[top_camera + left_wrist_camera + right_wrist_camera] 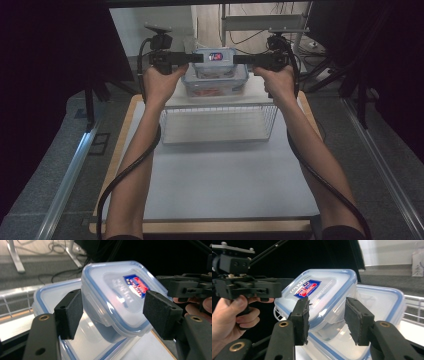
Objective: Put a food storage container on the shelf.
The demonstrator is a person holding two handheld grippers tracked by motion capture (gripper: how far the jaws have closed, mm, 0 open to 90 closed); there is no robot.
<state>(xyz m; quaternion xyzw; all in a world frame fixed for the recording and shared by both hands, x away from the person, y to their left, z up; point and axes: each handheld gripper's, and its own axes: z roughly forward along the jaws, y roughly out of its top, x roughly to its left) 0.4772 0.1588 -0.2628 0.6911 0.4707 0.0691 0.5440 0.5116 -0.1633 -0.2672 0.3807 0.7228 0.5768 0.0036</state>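
Small container (215, 61), the clear lidded box with the blue seal and a red-and-blue label, sits on top of a larger container (215, 84) of the same kind, and both rest on the white wire rack (218, 122) at the far side of the table (215, 185). Starting near us, the table's white surface lies bare; past it stands the rack, then the stacked pair.

We hold our left gripper (112, 312) at the small container's left end. Its jaws stand apart on either side of the corner, and the pads (71, 312) do not press on the plastic, so it has hold of nothing. Our right gripper (327, 315) faces it from the other end, its jaws likewise parted around the lid's latch, gaps visible on both sides.

We judge the stacking done: the small box sits squarely on the big lid. What is left is drawing both grippers away.
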